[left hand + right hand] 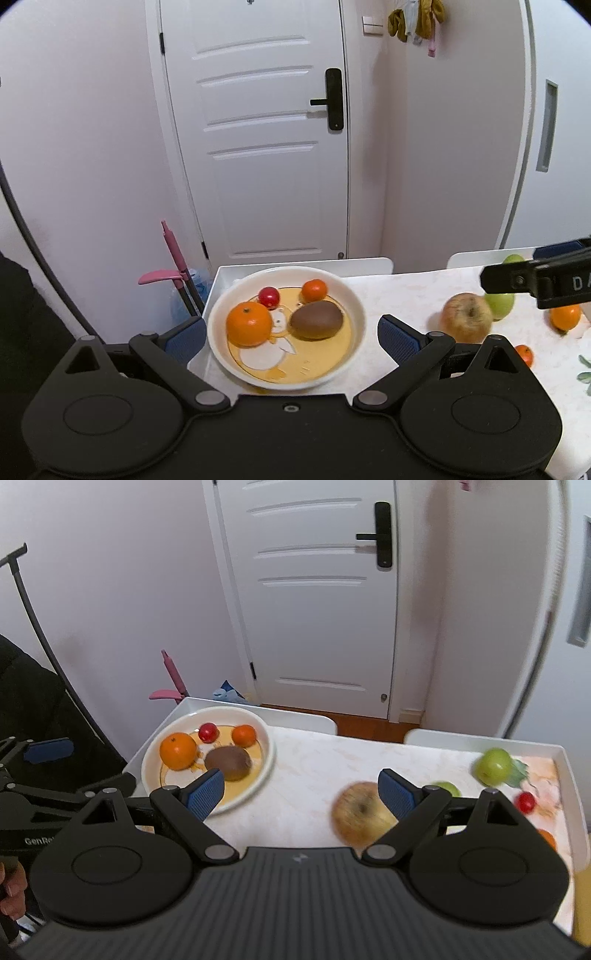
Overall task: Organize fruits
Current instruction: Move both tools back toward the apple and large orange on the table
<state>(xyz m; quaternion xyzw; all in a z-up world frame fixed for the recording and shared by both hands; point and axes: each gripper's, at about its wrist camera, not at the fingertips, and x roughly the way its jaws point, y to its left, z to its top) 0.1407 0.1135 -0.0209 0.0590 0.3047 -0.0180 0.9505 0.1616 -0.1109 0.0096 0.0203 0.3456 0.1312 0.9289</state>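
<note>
A white and yellow plate (354,302) (269,753) at the table's left end holds a large orange (248,323) (177,750), a kiwi (317,319) (228,762), a small orange (314,290) (244,735) and a red cherry tomato (268,296) (208,732). My left gripper (291,334) is open, its fingers either side of the plate. My right gripper (303,794) is open and empty above the table; a yellowish apple (360,814) (467,316) lies blurred by its right finger. Green apples (493,766) (447,787), a tomato (525,801) and oranges (565,316) lie to the right.
The white table (306,775) has raised rims. A white door (266,129) and walls stand behind it. A pink-handled tool (173,258) leans at the table's left. A small orange (524,354) lies near the front right.
</note>
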